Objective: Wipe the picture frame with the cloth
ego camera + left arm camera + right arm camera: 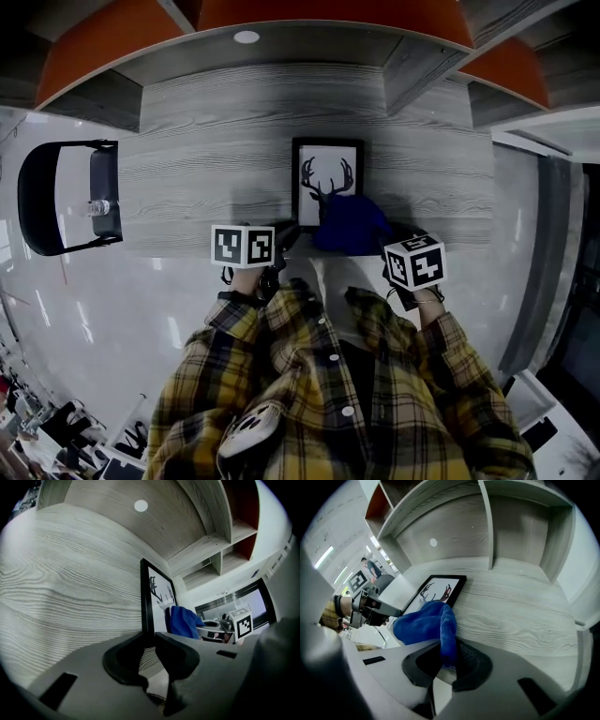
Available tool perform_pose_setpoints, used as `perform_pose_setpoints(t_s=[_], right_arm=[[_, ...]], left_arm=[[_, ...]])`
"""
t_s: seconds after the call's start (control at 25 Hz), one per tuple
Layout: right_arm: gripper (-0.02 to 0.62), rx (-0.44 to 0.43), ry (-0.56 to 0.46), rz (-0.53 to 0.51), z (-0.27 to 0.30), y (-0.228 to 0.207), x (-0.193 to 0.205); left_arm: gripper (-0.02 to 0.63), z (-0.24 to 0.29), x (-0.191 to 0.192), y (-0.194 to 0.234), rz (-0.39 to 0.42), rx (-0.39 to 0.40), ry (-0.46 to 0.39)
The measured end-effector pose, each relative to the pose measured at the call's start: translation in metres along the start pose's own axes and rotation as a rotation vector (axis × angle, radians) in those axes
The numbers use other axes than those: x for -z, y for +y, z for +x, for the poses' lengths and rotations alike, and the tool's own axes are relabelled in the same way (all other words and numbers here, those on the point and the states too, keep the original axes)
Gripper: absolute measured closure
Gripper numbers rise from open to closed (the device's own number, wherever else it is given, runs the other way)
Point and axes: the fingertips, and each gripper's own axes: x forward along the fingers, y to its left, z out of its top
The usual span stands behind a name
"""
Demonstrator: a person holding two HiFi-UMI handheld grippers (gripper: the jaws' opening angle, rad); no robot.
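Your left gripper (149, 639) has its jaws drawn narrow on the near left corner of the picture frame (327, 178). The frame lies flat on the desk (206, 169), long axis pointing away from you. Your right gripper (447, 660) pinches the blue cloth (423, 623), which is draped over the frame's near right part. The bare glass lies ahead-left of those jaws.

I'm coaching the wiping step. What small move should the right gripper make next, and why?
Probably sweep the cloth away across the picture frame: the right gripper pinches it over the frame's near end; the rest lies uncovered.
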Motion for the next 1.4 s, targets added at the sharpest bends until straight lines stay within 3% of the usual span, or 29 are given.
perform_pose_setpoints(t_s=[0.2, 0.4, 0.56, 0.72, 1.04, 1.4], right_arm=[[0.555, 0.028, -0.031, 0.036, -0.012, -0.019, -0.001], [0.554, -0.041, -0.144, 0.086, -0.036, -0.003, -0.027], [0.554, -0.076, -0.254, 0.048, -0.068, 0.017, -0.063], [0.554, -0.103, -0.368, 0.003, -0.103, 0.032, -0.099], [0.555, -0.118, -0.593, -0.088, -0.168, 0.051, -0.175], [0.554, -0.153, -0.864, -0.235, -0.253, 0.092, -0.237]], left_arm=[[0.526, 0.000, -0.001, 0.000, -0.007, 0.002, -0.001], [0.526, -0.002, 0.002, 0.002, -0.067, 0.035, -0.019], [0.526, -0.012, -0.003, -0.012, -0.022, 0.057, -0.026], [0.526, -0.035, -0.033, -0.045, 0.011, 0.130, -0.112], [0.591, -0.096, -0.108, -0.123, 0.259, 0.157, -0.328], [0.601, -0.168, -0.164, -0.215, 0.566, 0.093, -0.591]])
